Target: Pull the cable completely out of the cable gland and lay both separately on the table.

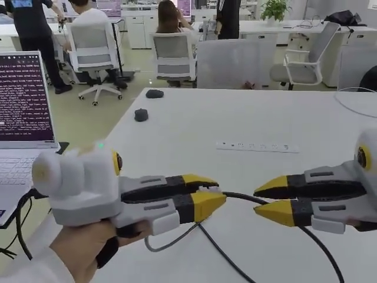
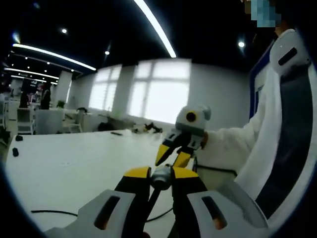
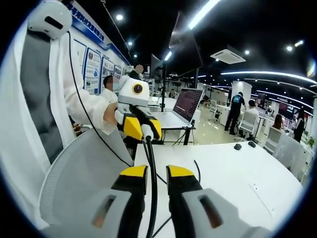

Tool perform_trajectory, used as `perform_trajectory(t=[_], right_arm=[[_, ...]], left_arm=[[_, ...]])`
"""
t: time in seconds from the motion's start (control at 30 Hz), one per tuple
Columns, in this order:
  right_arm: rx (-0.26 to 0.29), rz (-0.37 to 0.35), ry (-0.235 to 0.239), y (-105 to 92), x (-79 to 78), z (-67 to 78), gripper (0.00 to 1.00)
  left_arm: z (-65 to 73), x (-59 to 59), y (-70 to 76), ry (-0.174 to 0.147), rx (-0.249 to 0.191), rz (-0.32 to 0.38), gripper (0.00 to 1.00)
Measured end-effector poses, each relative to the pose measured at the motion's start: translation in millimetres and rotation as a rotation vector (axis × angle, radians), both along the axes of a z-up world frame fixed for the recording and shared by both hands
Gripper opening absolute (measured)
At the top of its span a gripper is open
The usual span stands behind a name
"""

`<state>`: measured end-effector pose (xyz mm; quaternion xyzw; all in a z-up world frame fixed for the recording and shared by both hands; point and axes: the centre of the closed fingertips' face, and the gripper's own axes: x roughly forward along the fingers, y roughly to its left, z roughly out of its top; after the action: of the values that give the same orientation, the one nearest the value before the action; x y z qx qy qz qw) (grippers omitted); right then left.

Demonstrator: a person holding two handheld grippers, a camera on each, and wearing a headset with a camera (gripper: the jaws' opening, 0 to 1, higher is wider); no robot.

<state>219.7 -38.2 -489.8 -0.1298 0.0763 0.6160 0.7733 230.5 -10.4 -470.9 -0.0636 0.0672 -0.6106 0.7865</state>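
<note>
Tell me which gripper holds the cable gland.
The left gripper: its jaws pinch the cable gland, while the right gripper has jaws apart, the black cable running between them.

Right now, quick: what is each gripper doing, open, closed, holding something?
Left gripper: shut on the cable gland.
Right gripper: open; the cable runs loose between its jaws.

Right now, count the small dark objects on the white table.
2. One dark object near the far edge of the table; the other dark object closer, by its left edge. Others may be hidden.
</note>
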Motion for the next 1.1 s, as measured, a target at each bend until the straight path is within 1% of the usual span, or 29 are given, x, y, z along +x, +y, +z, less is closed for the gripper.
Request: perform_trajectory(t=[0.13,0.23,0.43,0.57,0.77,0.8,0.93,1.0,1.1], right_arm=[[0.006,0.023,-0.02,8.1,-0.7,4.6,0.14],[0.005,0.044,-0.027,12.6,-2.4,4.4,0.12],[0.014,0.072,-0.027,17.8,-5.3,4.3,0.07],[0.015,0.088,-0.022,19.1,-7.4,3.0,0.04],[0.026,0.09,-0.02,18.7,-6.5,3.3,0.03],[0.028,0.09,-0.015,18.4,-6.4,3.3,0.03],[0.029,0.093,-0.02,18.0,-6.3,3.1,0.03],[0.031,0.092,-0.018,17.4,-5.9,2.2,0.03],[0.036,0.089,-0.014,15.7,-5.3,1.1,0.03]], left_arm=[[-3.1,-0.7,-5.7,-0.002,0.018,-0.015,0.16],[-4.7,-1.3,-7.9,-0.002,0.028,-0.021,0.17],[-7.5,-2.8,-10.2,-0.002,0.039,-0.033,0.17],[-7.4,-2.8,-10.5,-0.001,0.038,-0.034,0.17],[-7.1,-2.3,-10.5,-0.003,0.042,-0.036,0.17],[-7.0,-2.5,-10.8,-0.004,0.043,-0.037,0.17],[-7.6,-2.4,-11.5,-0.011,0.051,-0.039,0.17],[-8.3,-2.3,-12.4,-0.022,0.063,-0.04,0.17],[-8.8,-1.8,-12.5,-0.024,0.068,-0.04,0.17]])
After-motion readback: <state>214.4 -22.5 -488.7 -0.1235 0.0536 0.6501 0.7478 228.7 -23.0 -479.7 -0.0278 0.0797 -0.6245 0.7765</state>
